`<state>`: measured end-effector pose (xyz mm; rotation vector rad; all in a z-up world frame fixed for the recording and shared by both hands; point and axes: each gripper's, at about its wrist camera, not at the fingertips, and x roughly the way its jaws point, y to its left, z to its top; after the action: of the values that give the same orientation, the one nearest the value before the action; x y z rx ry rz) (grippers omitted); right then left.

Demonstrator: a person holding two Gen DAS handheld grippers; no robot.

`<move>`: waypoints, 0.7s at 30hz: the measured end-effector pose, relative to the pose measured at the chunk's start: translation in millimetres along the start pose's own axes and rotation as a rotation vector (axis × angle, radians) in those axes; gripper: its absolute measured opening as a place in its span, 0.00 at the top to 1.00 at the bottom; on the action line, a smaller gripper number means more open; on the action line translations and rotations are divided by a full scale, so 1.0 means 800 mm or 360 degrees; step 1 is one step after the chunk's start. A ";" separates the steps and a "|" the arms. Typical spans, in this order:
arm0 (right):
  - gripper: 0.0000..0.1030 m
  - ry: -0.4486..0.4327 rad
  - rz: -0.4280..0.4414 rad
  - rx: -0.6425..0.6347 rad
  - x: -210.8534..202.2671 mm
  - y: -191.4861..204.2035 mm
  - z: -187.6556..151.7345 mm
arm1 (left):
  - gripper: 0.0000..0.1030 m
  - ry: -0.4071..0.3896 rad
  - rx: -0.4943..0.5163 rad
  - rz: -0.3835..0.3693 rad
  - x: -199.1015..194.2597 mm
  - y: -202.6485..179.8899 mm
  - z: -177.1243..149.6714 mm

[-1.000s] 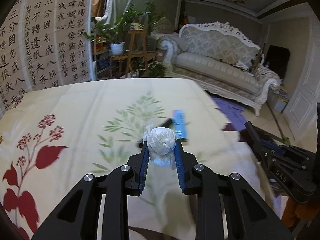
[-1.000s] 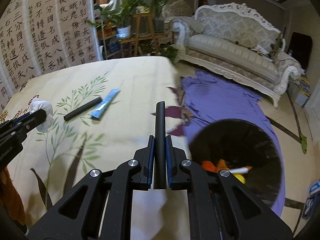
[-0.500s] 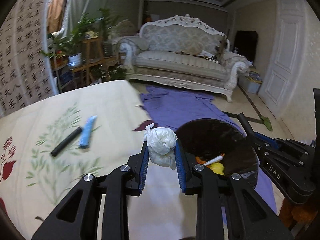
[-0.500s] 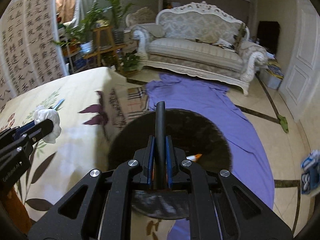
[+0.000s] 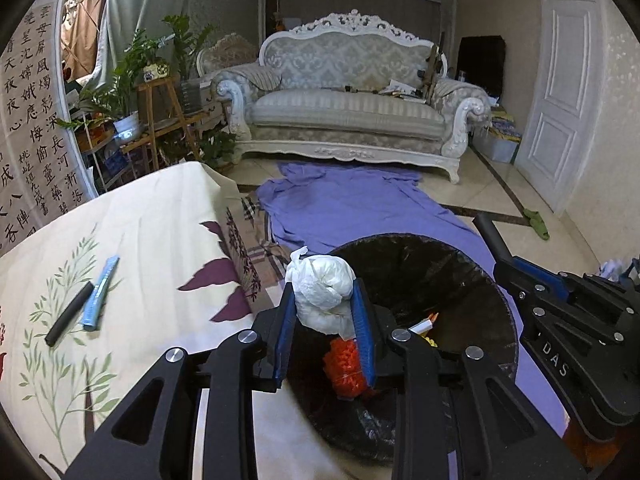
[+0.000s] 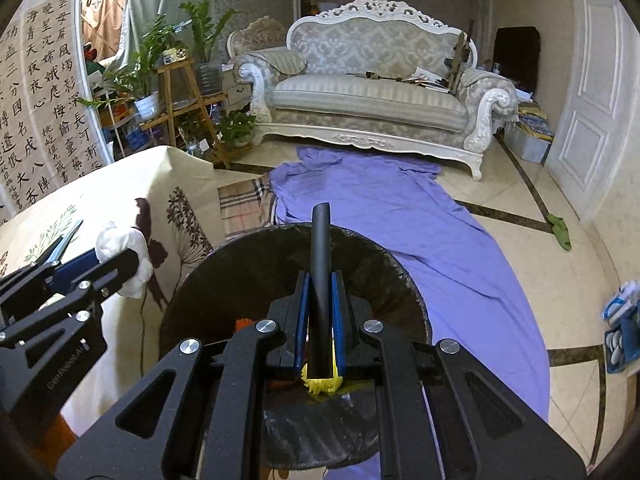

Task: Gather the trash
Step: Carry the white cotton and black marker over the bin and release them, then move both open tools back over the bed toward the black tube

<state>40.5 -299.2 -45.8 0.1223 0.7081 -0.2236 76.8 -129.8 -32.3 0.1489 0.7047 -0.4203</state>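
Observation:
My left gripper (image 5: 324,312) is shut on a crumpled white wad (image 5: 324,294) and holds it over the left rim of a bin lined with a black bag (image 5: 460,280). My right gripper (image 6: 320,316) is shut on a black tube (image 6: 321,264) and holds it above the same bin (image 6: 224,276). Orange and yellow scraps (image 5: 346,362) lie inside the bin. A second black tube (image 5: 68,314) and a blue wrapper (image 5: 100,294) lie on the floral tablecloth (image 5: 152,240). The wad also shows in the right wrist view (image 6: 120,246).
The bin stands on the floor at the table's right edge. A purple cloth (image 5: 352,208) covers the floor toward a white sofa (image 5: 348,108). A plant stand (image 5: 160,120) is at the back left and a white door (image 5: 560,92) at the right.
Both grippers have swung right from above the table to above the bin, each still holding its item. The bin now fills the lower middle of both views.

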 end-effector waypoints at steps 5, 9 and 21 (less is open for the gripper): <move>0.88 0.0024 0.0007 0.0035 0.014 -0.010 0.001 | 0.65 0.0022 0.0029 0.0033 0.014 -0.009 0.001; 0.81 0.0039 -0.0001 0.0063 0.018 -0.016 -0.001 | 0.53 0.0047 0.0001 0.0038 0.019 -0.009 0.002; 0.64 0.0016 -0.0019 0.0068 0.006 -0.008 0.000 | 0.28 0.0013 -0.0026 0.0101 0.001 0.004 0.000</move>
<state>42.6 -306.6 -49.3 0.1599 0.7141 -0.2498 78.8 -126.8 -32.9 0.1571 0.7095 -0.3534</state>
